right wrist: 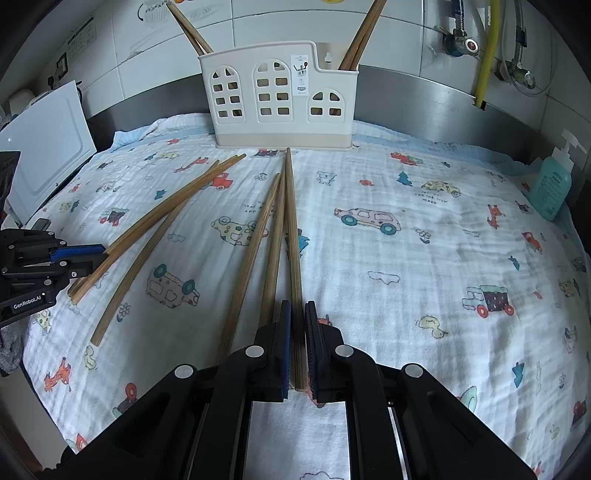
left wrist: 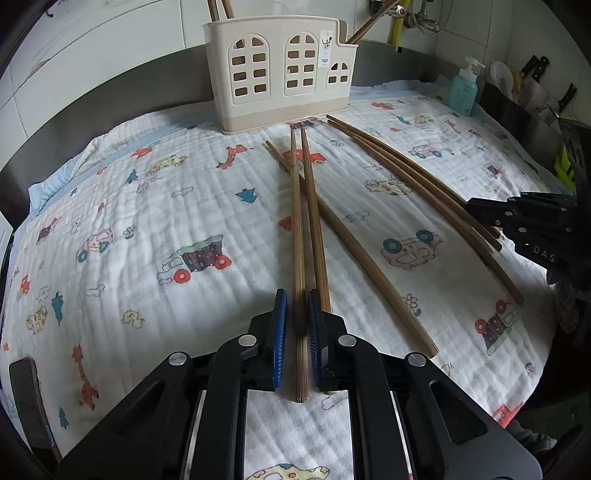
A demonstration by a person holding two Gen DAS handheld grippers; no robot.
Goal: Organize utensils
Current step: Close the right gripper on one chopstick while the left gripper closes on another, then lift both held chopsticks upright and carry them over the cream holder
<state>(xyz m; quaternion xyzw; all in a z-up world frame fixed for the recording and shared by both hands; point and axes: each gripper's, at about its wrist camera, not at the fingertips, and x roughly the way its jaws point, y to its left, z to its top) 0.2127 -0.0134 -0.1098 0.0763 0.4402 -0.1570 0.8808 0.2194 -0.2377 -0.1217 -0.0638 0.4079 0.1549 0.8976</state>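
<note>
Wooden chopsticks, partly sorted. Holder [right wrist: 279, 92] stands at the far edge of the cloth [right wrist: 406, 258], against the steel backsplash. It already has some chopsticks in it: a bunch in its left end [right wrist: 188, 27] and a bunch in its right end [right wrist: 360, 35]. Exact number in each I can't tell, tops are cropped.

Left on the cloth in front of the holder: six loose sticks, two sets of three.
- Left set: two near-parallel sticks pointing at the holder, lying across a third slanted one [left wrist: 369, 258].
- Right set: three fanned out with tips toward the holder.

My left gripper [left wrist: 297, 317] sits nearly closed around the butt end of one stick [left wrist: 297, 240] of the left set; pads look close to it, firm contact I can't confirm. Its neighbour [left wrist: 314, 221] lies just outside the right pad.

My right gripper [right wrist: 295, 332] is closed down to a narrow gap on the rightmost stick [right wrist: 292, 240] of the right set, at its butt end; the two beside it [right wrist: 255, 240] lie free, just left of it.

Both held sticks look to be still on the cloth, not lifted.

Judgement: roughly mid-task. Six sticks to go, two being picked now.
</note>
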